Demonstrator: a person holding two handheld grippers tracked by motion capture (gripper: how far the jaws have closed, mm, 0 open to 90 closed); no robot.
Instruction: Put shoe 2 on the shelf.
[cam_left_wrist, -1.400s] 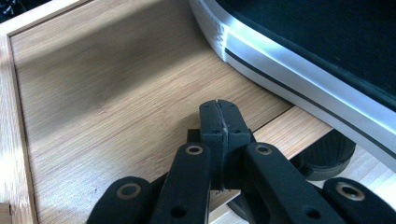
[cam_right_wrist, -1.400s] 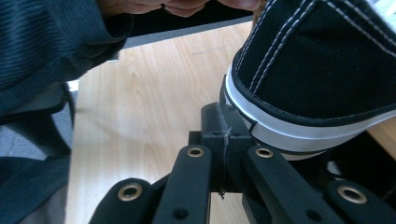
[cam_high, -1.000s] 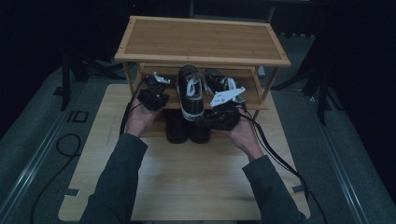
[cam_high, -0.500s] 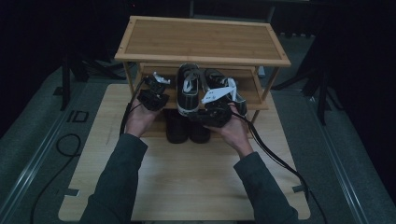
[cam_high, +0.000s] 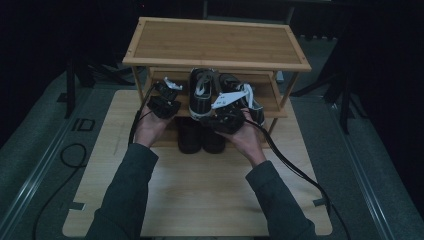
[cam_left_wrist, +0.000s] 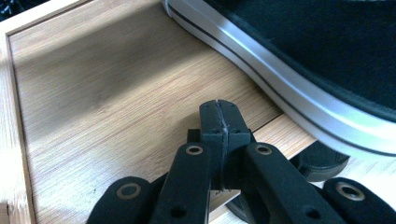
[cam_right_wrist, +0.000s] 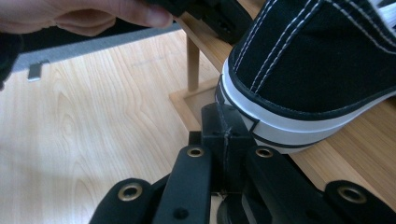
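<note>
Resting on wooden rack (cam_high: 287, 107) shelf: black sneaker (cam_high: 201, 93).

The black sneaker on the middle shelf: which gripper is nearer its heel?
Right. The right gripper, jaws shut, sits at the heel of the black sneaker. The left gripper, also shut, is beside the sneaker's sidewall over the shelf.

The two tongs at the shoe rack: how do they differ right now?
The left tongs sit over bare shelf left of the black sneaker, apart from its sole. The right tongs have their tips at that sneaker's white heel band; touching or not, I cannot tell. The right carries a pale plate on top. Both are shut with nothing between the tips.
</note>
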